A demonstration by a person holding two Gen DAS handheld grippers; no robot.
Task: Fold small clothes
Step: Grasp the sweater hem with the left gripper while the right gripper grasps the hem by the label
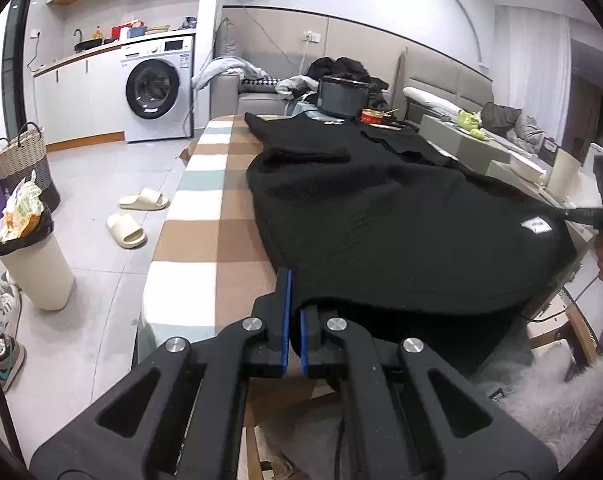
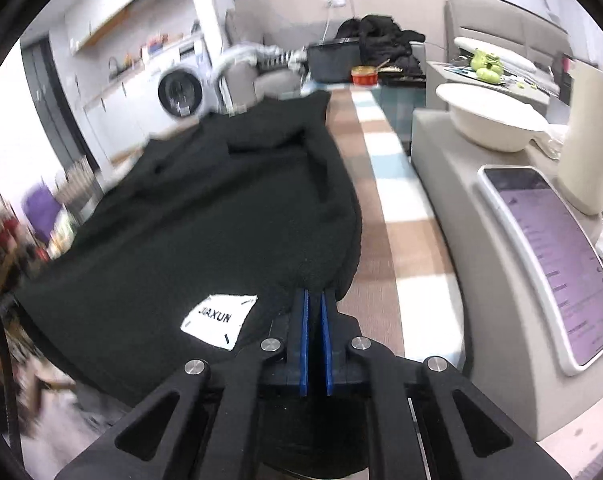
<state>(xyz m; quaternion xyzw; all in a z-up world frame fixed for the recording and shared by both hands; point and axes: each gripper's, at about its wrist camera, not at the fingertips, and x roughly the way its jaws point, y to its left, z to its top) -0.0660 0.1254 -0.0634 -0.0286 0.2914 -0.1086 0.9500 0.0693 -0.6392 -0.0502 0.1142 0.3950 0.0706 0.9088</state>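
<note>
Left gripper point(image 1: 295, 300) pinching the near hem of a black knit garment point(image 1: 381, 208), right gripper point(image 2: 315, 300) pressed together on the hem's other corner beside a white label point(image 2: 219, 318), garment spread along a checked tablecloth point(image 1: 209, 216), phone point(image 2: 549, 256) at right

One black garment point(image 1: 381, 216) with one white label point(image 2: 220, 319) lies on one checked table point(image 1: 205, 216). Two tools: left tool point(image 1: 295, 304), right tool point(image 2: 315, 300). Two slippers point(image 1: 135, 216), one washing machine point(image 1: 157, 92), one phone point(image 2: 549, 264), one white bowl point(image 2: 489, 120).
</note>
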